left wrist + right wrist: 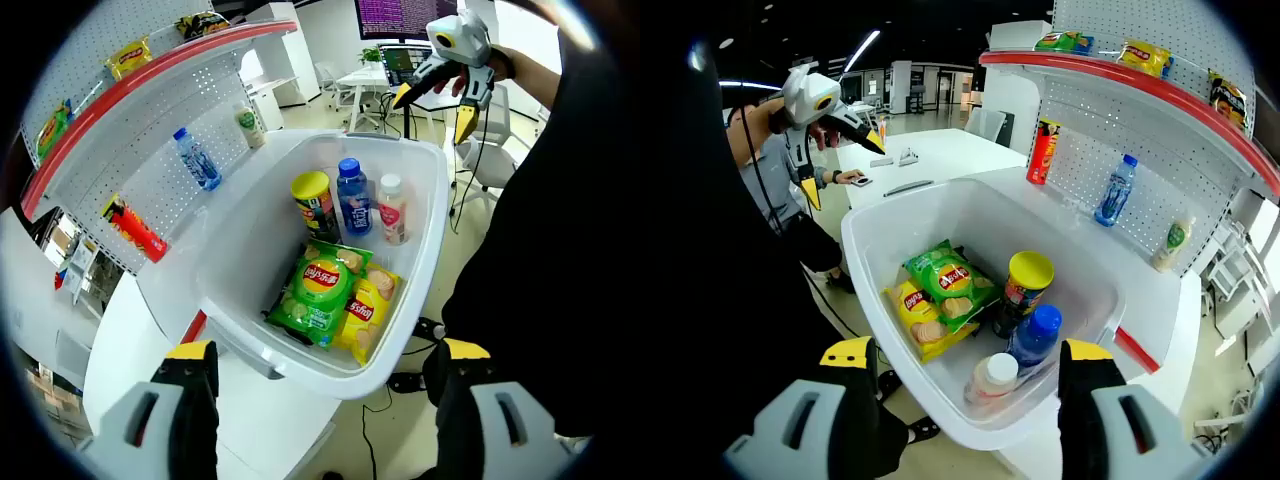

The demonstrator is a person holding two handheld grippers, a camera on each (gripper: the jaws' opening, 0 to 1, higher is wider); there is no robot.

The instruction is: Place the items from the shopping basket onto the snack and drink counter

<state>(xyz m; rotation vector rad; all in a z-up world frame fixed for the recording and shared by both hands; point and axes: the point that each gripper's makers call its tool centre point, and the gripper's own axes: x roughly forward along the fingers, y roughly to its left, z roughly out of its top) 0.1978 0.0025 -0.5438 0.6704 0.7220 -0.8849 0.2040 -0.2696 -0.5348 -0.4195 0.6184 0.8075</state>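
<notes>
The left gripper (325, 365) hangs above the near edge of a white shopping basket (425, 215), its yellow-tipped jaws spread wide with nothing between them. Ahead of those jaws, in the basket's bottom, lie a green chip bag (318, 290) overlapping a yellow chip bag (368, 312); farther on, against the far wall, stand a yellow-lidded can (314, 204), a blue-capped bottle (353, 197) and a small white-capped bottle (391, 210), side by side.

The basket rests on a white counter (120, 345). To the left of the left gripper rises a white pegboard back wall (160, 160) under a red-edged shelf (140, 85). Against the pegboard stand a red tube can (135, 228), a clear water bottle (198, 160) and a pale bottle with a green label (249, 125). A yellow snack bag (130, 57) sits on the top shelf.

Beyond the basket, the right gripper (440, 108) is held up by a person's hand (495, 70), jaws parted and empty. Behind it are white desks, chairs and a lit monitor (405, 18).

In the right gripper view, the right gripper (965, 365) is likewise spread and empty over the basket's near rim (940, 420), the white-capped bottle (992, 378) closest to it, the blue-capped bottle (1036, 335) and the yellow-lidded can (1025, 285) just past it. The pegboard wall (1140, 160) stands to its right. Off to the left, the left gripper (845, 150) is raised over a white table (930, 155) in a dim, open office.
</notes>
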